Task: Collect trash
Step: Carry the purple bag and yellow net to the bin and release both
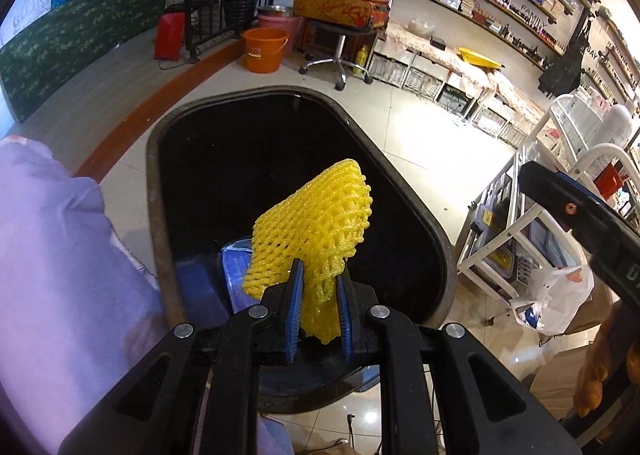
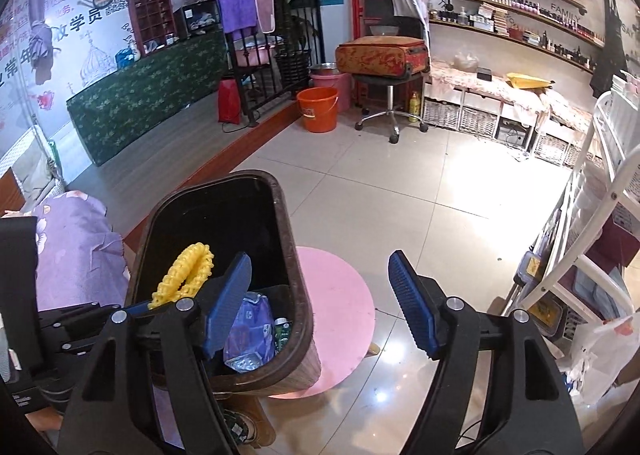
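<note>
Left wrist view: the left gripper (image 1: 319, 309) was clenched on a yellow foam fruit net (image 1: 316, 223), its blue pads pinching the net's lower, bunched end while the rest fanned out above the open mouth of the brown trash bin (image 1: 154, 191). The net hung over the bin's dark interior, not yet dropped. Right wrist view: the right gripper (image 2: 320, 305) stood released with nothing between its fingers, just beside the bin and above a pink round mat (image 2: 340, 307); the same net (image 2: 186, 273) showed edge-on over the bin rim (image 2: 296, 255). Inside the bin lay a crumpled purple wrapper (image 2: 248, 331) and what looked like a green can (image 2: 282, 329). Judgement: the net is very light, soft and springy; it crushes flat under the pads and will recover its shape on release. Its open mesh gives plenty of friction, so slip seems unlikely, though strands may snag on the ribbed pads. A pinch across a gathered end, as here, seems the best hold. Being so light, it may drift when let go, so a low release inside the rim looks prudent.
</note>
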### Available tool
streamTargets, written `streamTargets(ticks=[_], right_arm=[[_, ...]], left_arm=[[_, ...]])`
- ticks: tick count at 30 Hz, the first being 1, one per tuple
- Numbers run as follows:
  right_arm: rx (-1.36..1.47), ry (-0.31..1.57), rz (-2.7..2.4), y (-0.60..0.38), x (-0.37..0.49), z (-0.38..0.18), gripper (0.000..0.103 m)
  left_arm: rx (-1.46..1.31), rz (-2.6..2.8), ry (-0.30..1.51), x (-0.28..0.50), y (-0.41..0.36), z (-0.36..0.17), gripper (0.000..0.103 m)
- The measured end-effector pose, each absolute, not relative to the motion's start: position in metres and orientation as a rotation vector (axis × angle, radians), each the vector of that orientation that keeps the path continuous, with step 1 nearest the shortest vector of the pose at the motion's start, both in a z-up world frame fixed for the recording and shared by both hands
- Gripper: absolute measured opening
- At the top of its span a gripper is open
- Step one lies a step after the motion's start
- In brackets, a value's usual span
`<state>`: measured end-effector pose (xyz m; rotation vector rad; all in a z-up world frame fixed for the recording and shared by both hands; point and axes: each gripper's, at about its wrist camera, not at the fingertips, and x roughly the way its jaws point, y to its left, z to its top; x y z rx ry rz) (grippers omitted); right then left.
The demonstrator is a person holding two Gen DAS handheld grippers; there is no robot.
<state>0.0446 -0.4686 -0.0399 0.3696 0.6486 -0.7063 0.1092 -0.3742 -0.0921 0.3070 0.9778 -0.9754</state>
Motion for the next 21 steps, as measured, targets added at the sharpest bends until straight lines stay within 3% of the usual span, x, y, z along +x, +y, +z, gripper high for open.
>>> streamTargets(ticks=[2, 4, 6, 7, 21], right_arm=[[0.375, 0.65, -0.712, -0.471, 0.043, -0.041, 0.071], [0.376, 0.65, -0.717, -0.471, 0.042, -0.041, 0.072], [0.38, 0.645, -0.723, -0.473, 0.04, -0.041, 0.072], [0.382, 0.644, -0.726, -0.473, 0.04, -0.04, 0.073], [0.421, 0.631, -0.698, -0.474, 0.043, -0.043, 0.082]], left_arm=[[0.313, -0.985, 0.991, 0.11, -0.377, -0.093, 0.024], [0.324, -0.998, 0.988, 0.11, -0.381, -0.093, 0.051], [0.323, -0.987, 0.952, 0.108, -0.38, -0.09, 0.072], [0.316, -0.99, 0.937, 0.106, -0.379, -0.089, 0.077], [0.259, -1.019, 0.879, 0.092, -0.346, -0.069, 0.094]])
